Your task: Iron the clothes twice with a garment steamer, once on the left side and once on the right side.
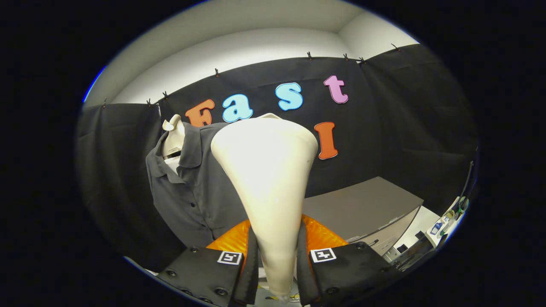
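Steamer gripped, shirt at ten o'clock

Gripper [277, 260] fingers clamp the steamer [268, 170] at its narrow neck; looks light, rigid, smooth. Shirt [192, 192] hangs soft.

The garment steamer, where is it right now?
In the gripper view, the garment steamer stands clamped between the tongs, its head just right of the grey shirt.

A cream-white garment steamer [266, 170] sits clamped between the fingers of the hand-held gripper [277, 264]; beyond-left, a dark grey buttoned shirt [192, 192] dresses a cream mannequin [172, 138]; beyond-right, a grey worktop [362, 204].
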`<state>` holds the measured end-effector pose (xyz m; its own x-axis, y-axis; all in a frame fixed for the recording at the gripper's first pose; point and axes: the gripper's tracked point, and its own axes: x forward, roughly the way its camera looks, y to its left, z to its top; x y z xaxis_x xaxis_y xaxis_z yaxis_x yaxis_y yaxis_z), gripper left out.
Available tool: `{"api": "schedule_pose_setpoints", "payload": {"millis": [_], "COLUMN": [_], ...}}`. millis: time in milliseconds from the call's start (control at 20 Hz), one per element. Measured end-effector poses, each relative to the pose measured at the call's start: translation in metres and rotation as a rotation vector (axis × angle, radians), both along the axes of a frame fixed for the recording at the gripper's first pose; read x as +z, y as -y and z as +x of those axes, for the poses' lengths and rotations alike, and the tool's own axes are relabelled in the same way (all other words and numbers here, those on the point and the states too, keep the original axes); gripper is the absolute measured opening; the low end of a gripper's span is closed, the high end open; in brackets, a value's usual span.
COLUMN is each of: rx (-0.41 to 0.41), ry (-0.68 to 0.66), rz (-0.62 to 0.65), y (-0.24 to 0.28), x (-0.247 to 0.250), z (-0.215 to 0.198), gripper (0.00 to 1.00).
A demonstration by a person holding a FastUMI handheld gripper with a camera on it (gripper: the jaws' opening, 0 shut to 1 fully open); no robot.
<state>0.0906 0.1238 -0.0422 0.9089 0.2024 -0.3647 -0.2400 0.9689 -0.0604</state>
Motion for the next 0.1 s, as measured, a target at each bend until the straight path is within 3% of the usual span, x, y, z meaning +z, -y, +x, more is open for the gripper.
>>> {"api": "schedule_pose_setpoints", "payload": {"millis": [100], "rx": [-0.007], "ry": [0.005], "rz": [0.0], "y": [-0.0003], "x": [0.0011], "z": [0.0006], "gripper": [0.44]}}
